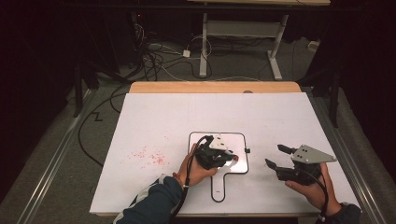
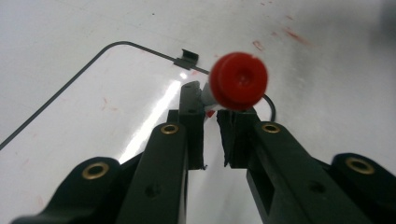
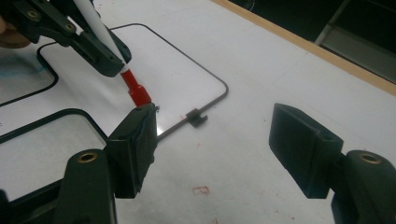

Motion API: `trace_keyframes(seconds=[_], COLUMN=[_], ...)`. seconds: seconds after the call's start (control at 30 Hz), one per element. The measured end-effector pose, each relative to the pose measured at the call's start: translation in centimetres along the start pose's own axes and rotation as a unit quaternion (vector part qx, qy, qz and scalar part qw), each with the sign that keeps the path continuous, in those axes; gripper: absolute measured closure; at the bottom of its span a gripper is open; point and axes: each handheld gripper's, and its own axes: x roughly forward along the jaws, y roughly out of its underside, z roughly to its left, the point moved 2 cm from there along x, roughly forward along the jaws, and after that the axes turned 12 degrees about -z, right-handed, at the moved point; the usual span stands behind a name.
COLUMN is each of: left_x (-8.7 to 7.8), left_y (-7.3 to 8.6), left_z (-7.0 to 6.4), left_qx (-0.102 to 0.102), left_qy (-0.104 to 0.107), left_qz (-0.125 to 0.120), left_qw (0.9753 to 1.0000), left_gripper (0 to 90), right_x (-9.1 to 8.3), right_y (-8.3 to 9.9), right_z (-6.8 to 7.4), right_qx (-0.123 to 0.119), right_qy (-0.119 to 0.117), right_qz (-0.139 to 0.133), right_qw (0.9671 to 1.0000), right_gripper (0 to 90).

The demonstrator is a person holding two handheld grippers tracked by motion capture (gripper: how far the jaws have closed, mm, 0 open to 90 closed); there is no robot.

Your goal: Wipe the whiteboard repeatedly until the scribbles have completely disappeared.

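The left gripper (image 3: 105, 58) clamped a marker (image 3: 100, 32), its red cap (image 3: 137, 92) pointing toward the wide-open right gripper (image 3: 219, 144) just beside it.

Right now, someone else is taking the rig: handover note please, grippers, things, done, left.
Left gripper: jaws shut on the red-capped marker, cap end low over the small whiteboard.
Right gripper: jaws open, holding nothing, off the board's right side, on the cap's side.
Whiteboard lies flat on the white table; red smudges on the table to its left.
Done: marker picked up.
Left: cap is on; probably pull it with the right gripper.
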Motion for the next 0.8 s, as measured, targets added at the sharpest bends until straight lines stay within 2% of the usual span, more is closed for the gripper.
trace_keyframes(seconds=[0.23, 0.37, 0.5, 0.67, 0.8], left_x=[-0.7, -1.3, -1.9, -2.1, -2.2], left_y=[-0.2, -0.5, -1.0, -1.2, -1.5], left_z=[-0.7, -0.8, -0.8, -0.9, -1.3], left_qx=[0.002, -0.007, -0.009, -0.009, -0.011], left_qy=[0.008, 0.016, 0.018, 0.027, 0.041], left_qz=[-0.002, -0.022, -0.033, -0.033, -0.033], left_qw=[1.0000, 0.9996, 0.9993, 0.9991, 0.9985], left_gripper=[78.3, 78.2, 78.2, 78.2, 78.1], right_x=[0.4, 0.7, 1.3, 2.6, 3.8], right_y=[-0.1, -0.3, -0.4, -1.0, -1.5], right_z=[0.4, 1.0, 1.9, 3.1, 3.8], right_qx=[0.001, 0.003, -0.008, -0.032, -0.046], right_qy=[-0.017, -0.045, -0.080, -0.103, -0.123], right_qz=[0.001, -0.004, -0.001, 0.003, 0.004], right_qw=[0.9999, 0.9990, 0.9968, 0.9941, 0.9913], right_gripper=[35.1, 38.2, 38.1, 40.8, 43.9])
